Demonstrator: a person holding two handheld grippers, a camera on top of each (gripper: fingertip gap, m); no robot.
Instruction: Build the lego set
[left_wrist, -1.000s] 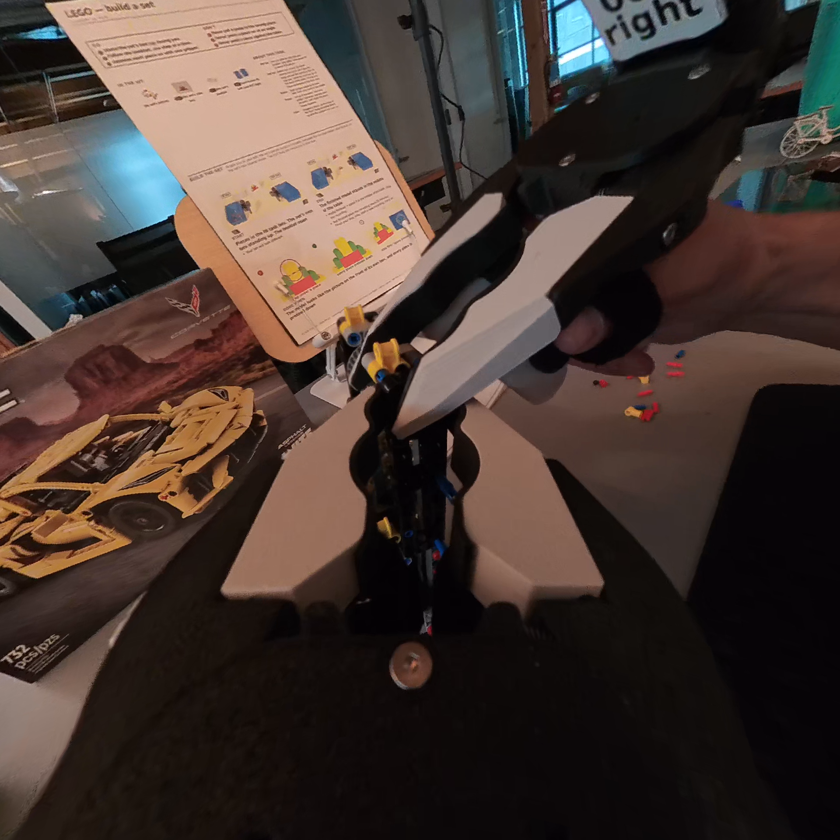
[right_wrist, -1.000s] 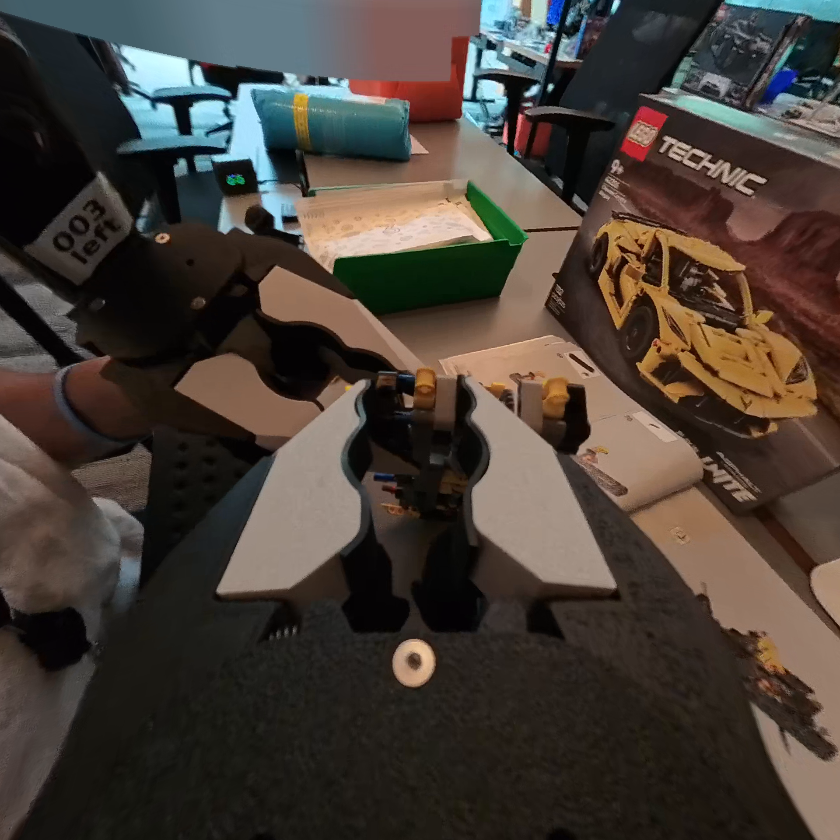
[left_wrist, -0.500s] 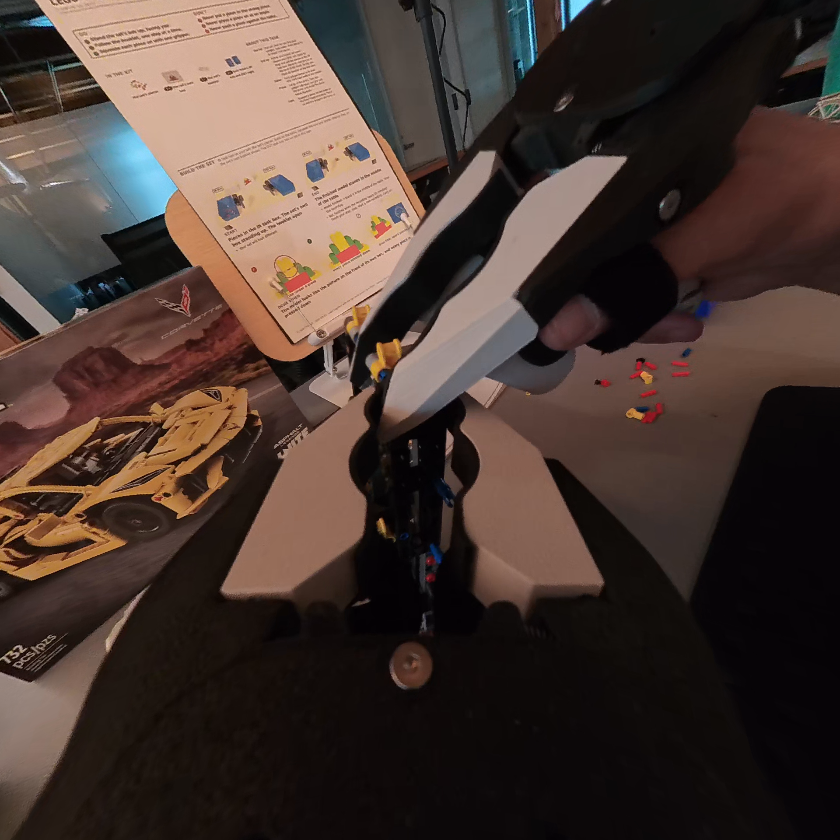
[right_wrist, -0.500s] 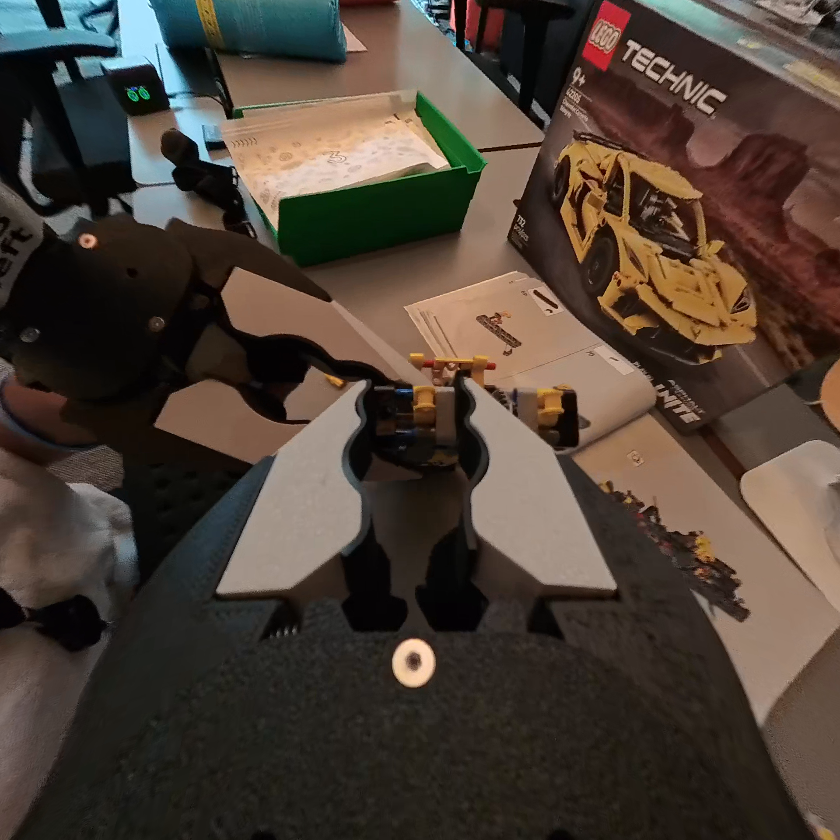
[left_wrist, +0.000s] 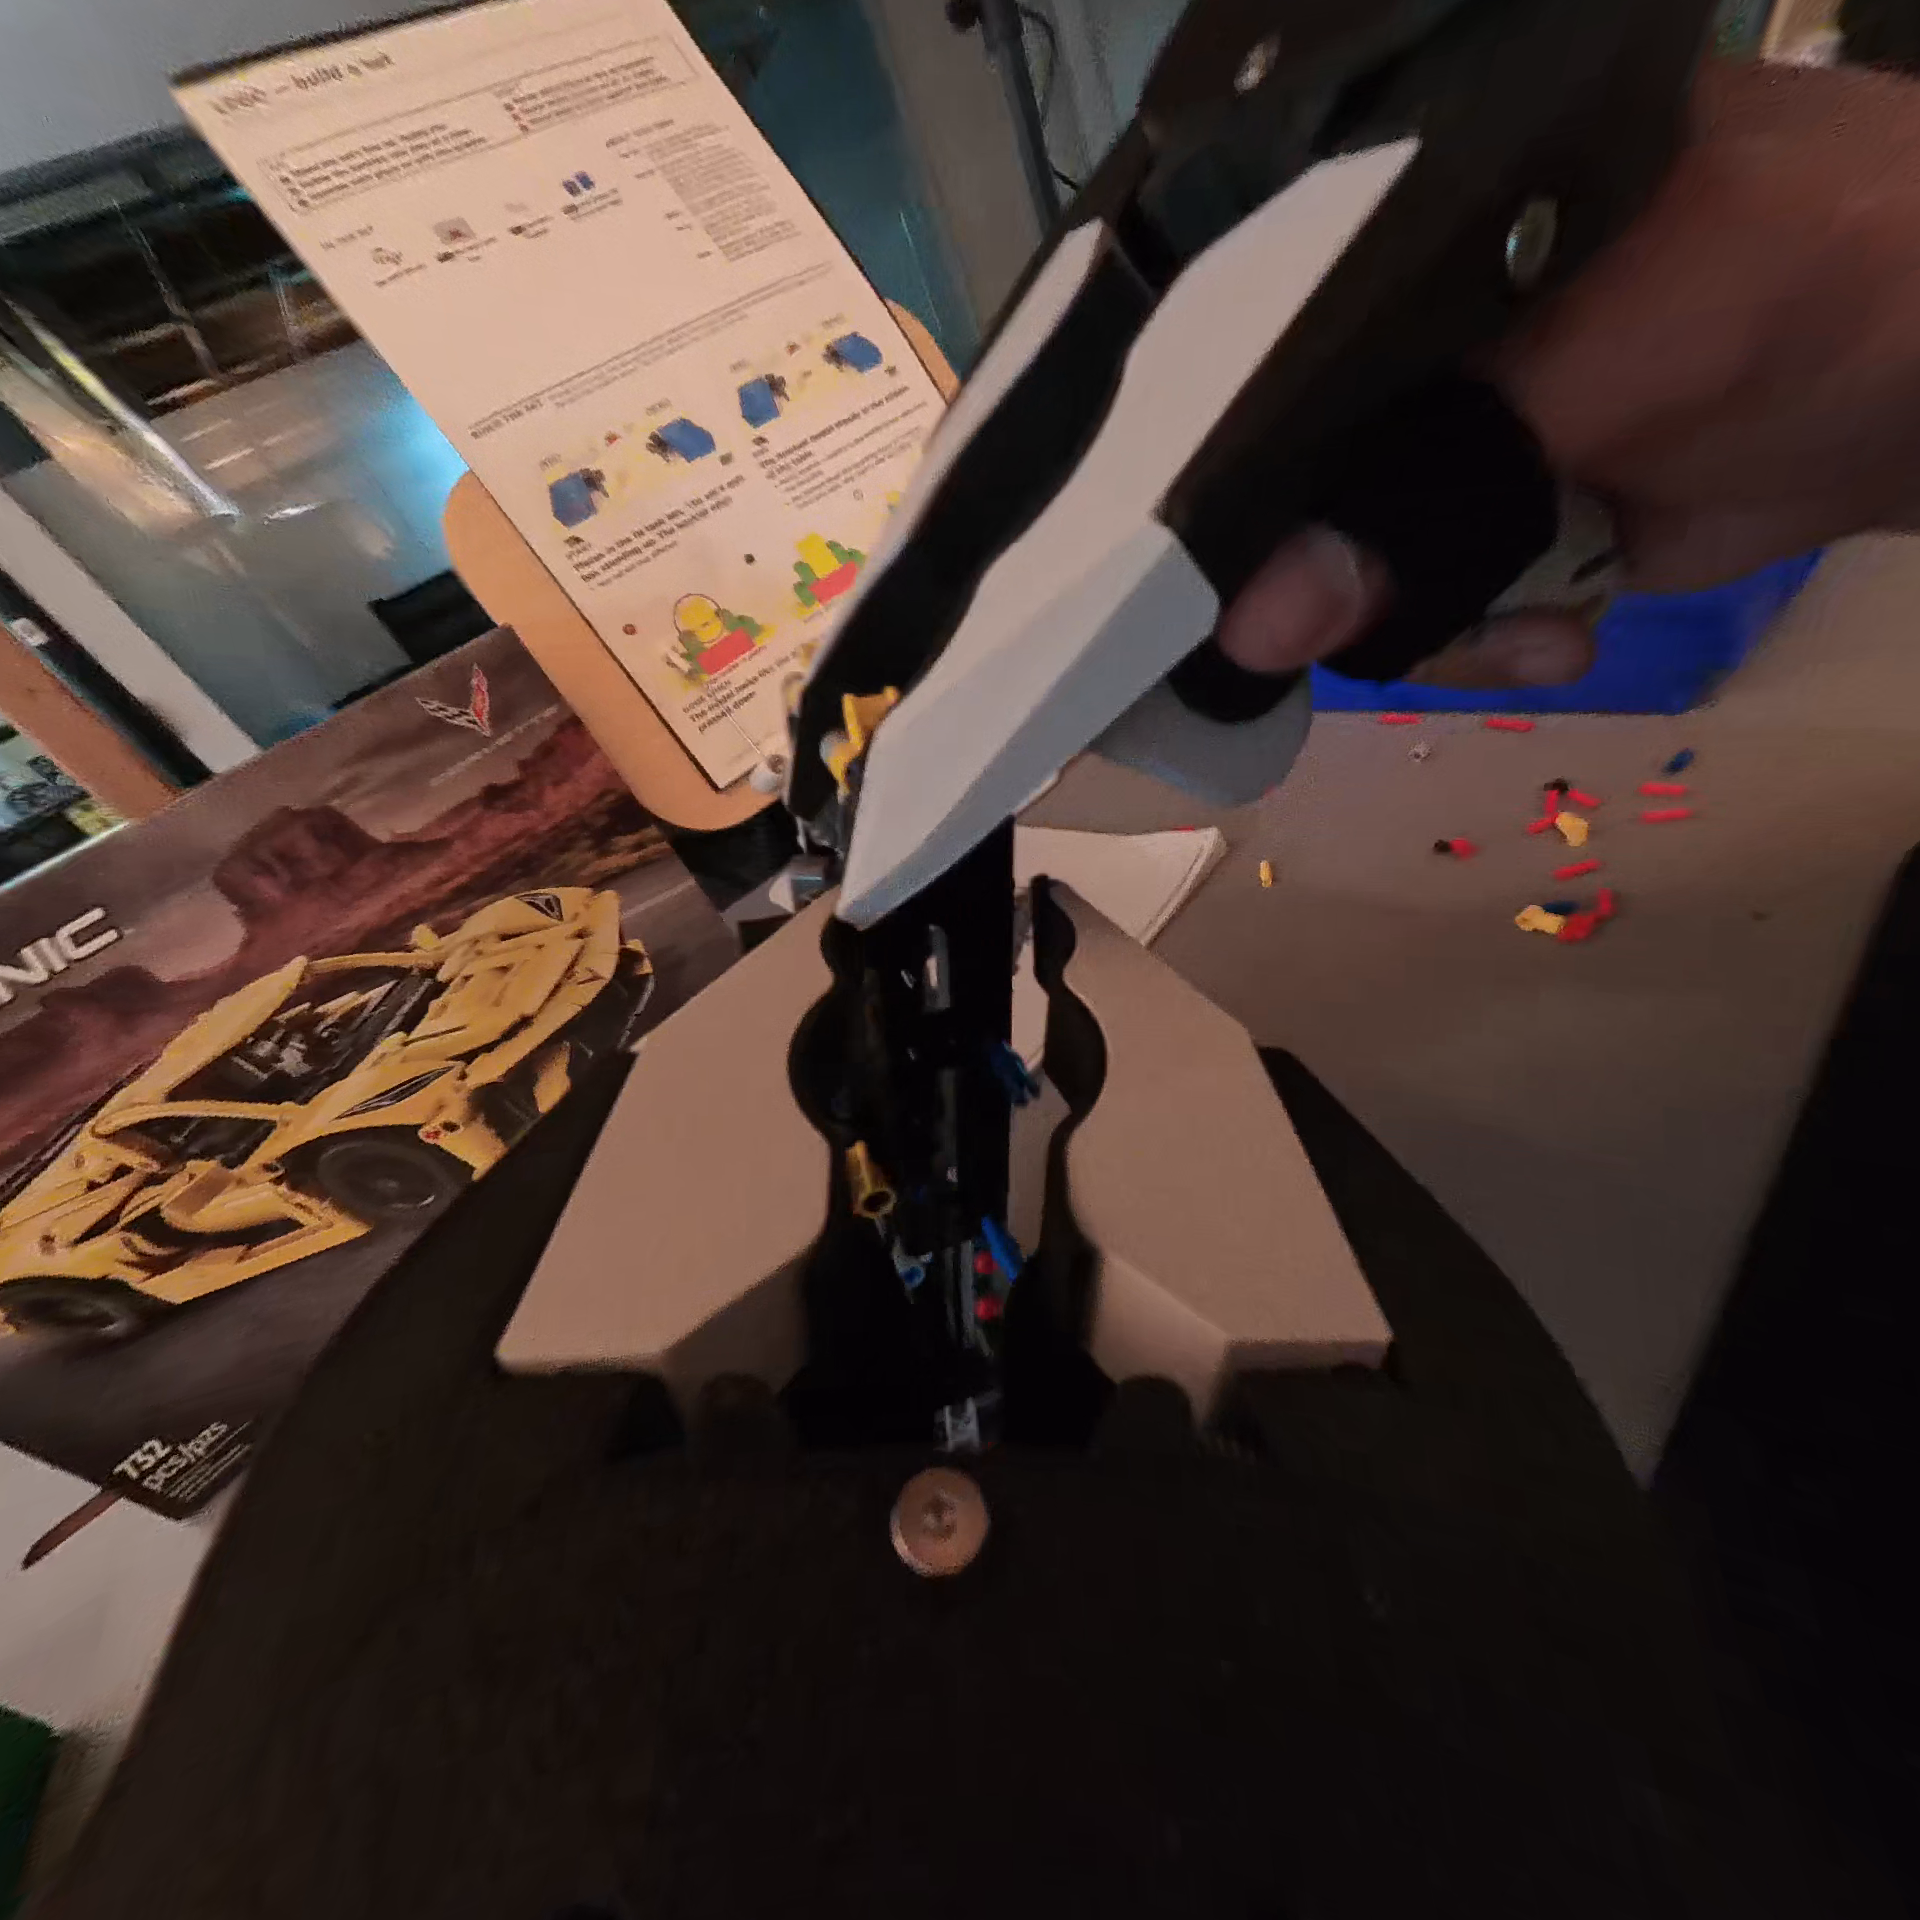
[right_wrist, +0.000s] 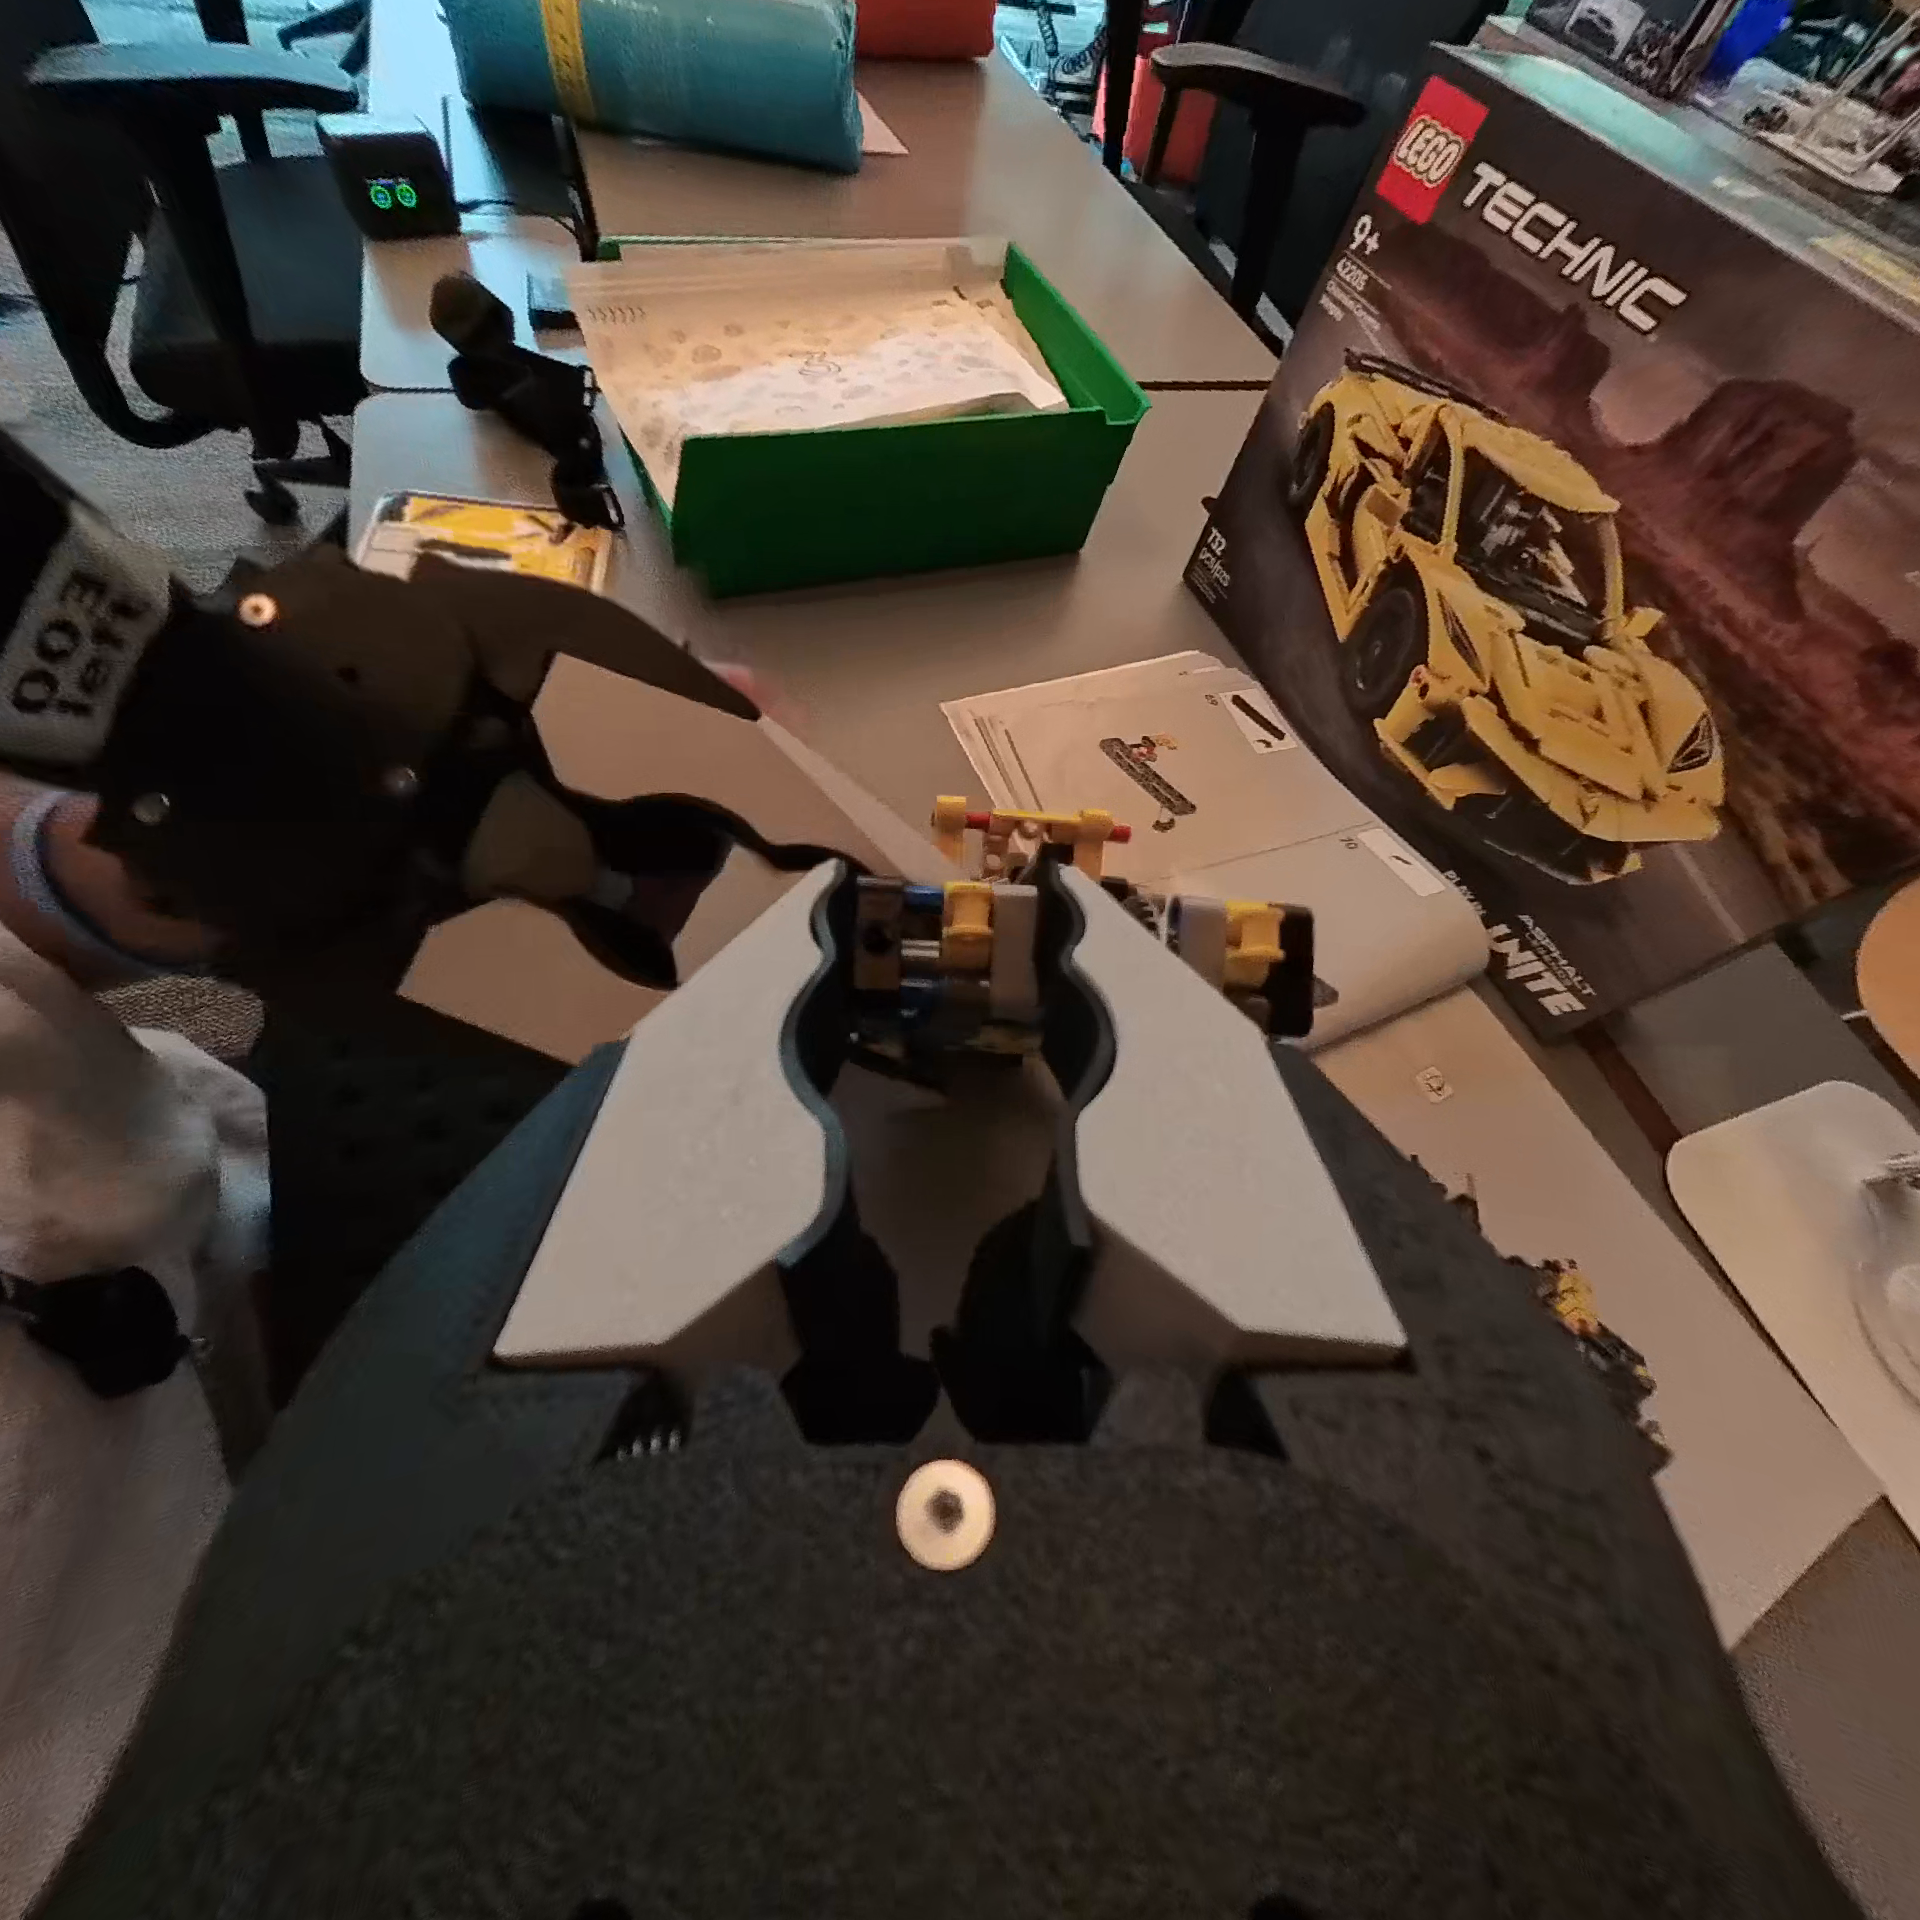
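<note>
2 grippers share 1 black lego assembly (left_wrist: 925, 1122) at frame centre, above the table (left_wrist: 1455, 1039). The left gripper (left_wrist: 935, 925) is clamped along its lower body; the right gripper (right_wrist: 951, 883), reaching in from the upper right of the left wrist view, is closed on its yellow-pinned top end. To seat this joint well, I judge the left should hold rigid while the right presses straight along the assembly, without twisting. Loose pins (left_wrist: 1558, 862) lie at right.

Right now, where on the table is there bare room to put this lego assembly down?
Bare tabletop lies between the green bin and the open instruction booklet. Another patch lies below the loose pieces. By the set box it is crowded.
</note>
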